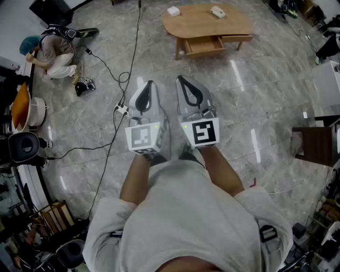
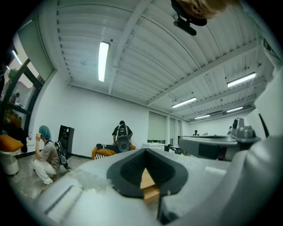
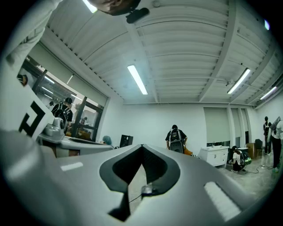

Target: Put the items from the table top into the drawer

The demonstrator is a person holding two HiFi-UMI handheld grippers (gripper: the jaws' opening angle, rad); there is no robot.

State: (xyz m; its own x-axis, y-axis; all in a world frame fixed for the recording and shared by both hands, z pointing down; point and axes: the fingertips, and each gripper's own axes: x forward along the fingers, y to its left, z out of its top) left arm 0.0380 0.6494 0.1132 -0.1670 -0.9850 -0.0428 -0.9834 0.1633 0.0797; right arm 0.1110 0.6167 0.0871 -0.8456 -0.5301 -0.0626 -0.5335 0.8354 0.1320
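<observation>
Approach step: standing well back from the table, nothing picked up yet.
Holding left gripper (image 1: 150, 83) and right gripper (image 1: 180, 78) level, side by side over the grey polished floor (image 1: 255, 106), both pairs of jaws pressed together on nothing. Well ahead: oval light-wood table (image 1: 196, 24) with pulled-open wooden drawer (image 1: 202, 47), small white box (image 1: 173, 10) and small white flat item (image 1: 217, 11) on the tabletop. Next, probably: walk up, spread one pair of jaws, take an item.

The table (image 1: 207, 24) is light wood with a matt finish. The floor (image 1: 265, 101) is grey veined stone, polished and glossy. The left gripper (image 1: 147, 85) and right gripper (image 1: 184, 79) have smooth matt grey plastic shells; the pads (image 2: 132, 170) are black and finely ribbed.
</observation>
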